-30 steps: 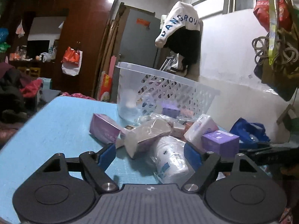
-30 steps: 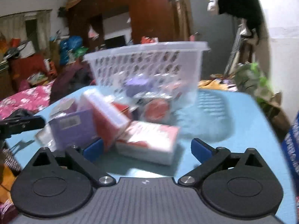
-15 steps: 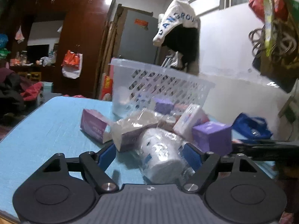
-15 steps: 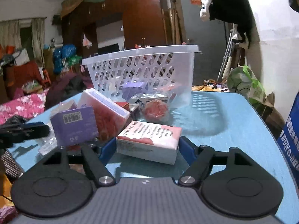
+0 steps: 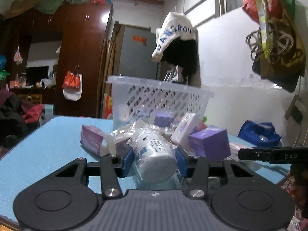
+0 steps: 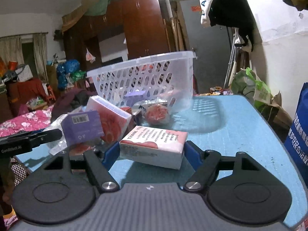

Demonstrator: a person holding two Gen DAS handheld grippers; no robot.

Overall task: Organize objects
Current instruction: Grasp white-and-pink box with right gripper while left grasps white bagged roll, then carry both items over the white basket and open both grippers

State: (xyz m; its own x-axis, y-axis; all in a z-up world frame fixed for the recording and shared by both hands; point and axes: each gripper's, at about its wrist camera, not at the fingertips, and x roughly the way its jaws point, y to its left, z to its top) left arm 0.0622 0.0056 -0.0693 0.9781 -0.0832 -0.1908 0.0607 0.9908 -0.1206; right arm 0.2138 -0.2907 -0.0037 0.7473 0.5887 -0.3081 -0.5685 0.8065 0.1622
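A pile of small packages lies on the blue table in front of a white perforated basket (image 5: 159,98), which also shows in the right wrist view (image 6: 146,79). My left gripper (image 5: 154,158) is shut on a white wrapped bottle (image 5: 154,154), its blue pads against both sides. My right gripper (image 6: 152,152) is shut on a pink and white "THANK YOU" box (image 6: 154,144), held slightly tilted off the table. A purple box (image 5: 209,144) sits right of the bottle and shows in the right wrist view (image 6: 82,127) too.
A purple carton (image 5: 92,140) and wrapped packs lie left of the bottle. A red-patterned pack (image 6: 109,115) and a red ball-like item (image 6: 156,114) sit near the basket. The table's right edge (image 6: 279,134) borders a blue bag (image 6: 300,127).
Both grippers moved forward into the pile and closed: the left onto the white bottle, the right onto the "THANK YOU" box, which now tilts up.
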